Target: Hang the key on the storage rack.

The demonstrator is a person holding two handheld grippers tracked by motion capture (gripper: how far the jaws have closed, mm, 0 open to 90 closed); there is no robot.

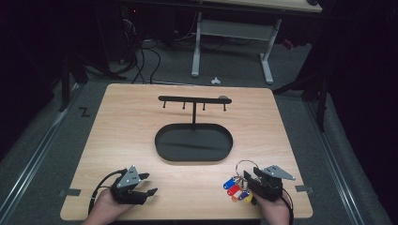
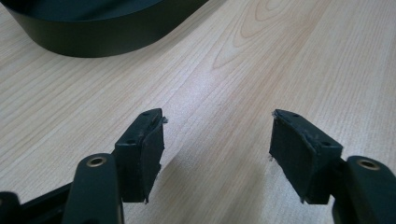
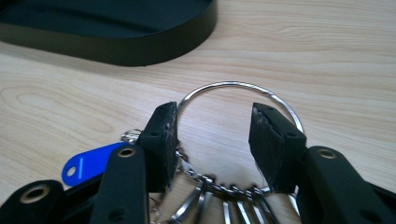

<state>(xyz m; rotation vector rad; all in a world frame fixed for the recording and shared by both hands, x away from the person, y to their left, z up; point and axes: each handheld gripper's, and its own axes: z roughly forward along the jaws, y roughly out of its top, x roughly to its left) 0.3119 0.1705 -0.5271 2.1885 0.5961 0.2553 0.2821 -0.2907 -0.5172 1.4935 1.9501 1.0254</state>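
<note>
Evidently reaching, the right gripper [image 3: 212,140] straddles the key ring [image 3: 238,86] with jaws apart, pads not pressing; the left gripper [image 2: 217,149] rests open, empty, near the tray [image 2: 116,32].

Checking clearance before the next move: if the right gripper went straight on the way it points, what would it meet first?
Probably the big key ring, arcing just past the right gripper; beyond it, the black tray.

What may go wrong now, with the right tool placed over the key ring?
The right tool stands open over the large silver metal key ring, which lies flat on the light wooden table; the pads may slip off the thin wire. The small rings with coloured plastic tags may tangle or swing when lifted.
</note>
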